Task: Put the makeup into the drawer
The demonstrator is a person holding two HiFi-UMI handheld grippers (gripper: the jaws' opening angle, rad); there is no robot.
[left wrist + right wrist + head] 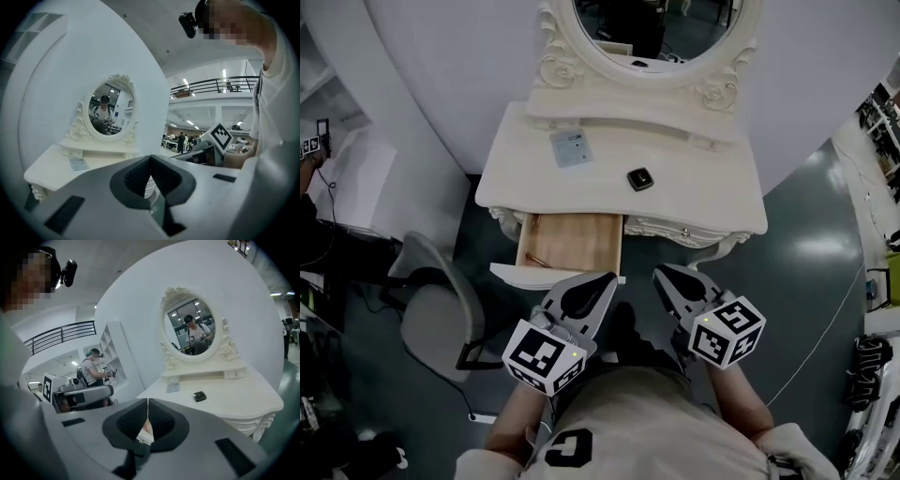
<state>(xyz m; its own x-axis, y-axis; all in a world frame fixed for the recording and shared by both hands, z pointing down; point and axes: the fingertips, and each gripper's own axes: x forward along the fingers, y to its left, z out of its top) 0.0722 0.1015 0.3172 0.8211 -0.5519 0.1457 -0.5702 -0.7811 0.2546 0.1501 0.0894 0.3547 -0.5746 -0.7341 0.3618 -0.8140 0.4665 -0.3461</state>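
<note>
Early stage. Already open: wooden drawer at front edge of bench, left of centre. Left to grasp and stow: makeup compact, flat on bench top near centre; small, square, black, glossy. Left hand-held gripper and right hand-held gripper closed, gripping nothing, short of front edge.

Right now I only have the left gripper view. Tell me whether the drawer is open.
Observer: Open. The head view shows the drawer pulled out at the front left of the dressing table.
Operator: Report what lies on top.
Observer: A black compact sits to the right of the grey card.
Operator: Give me the right gripper's state.
Observer: The right gripper is shut, jaws together.
</note>
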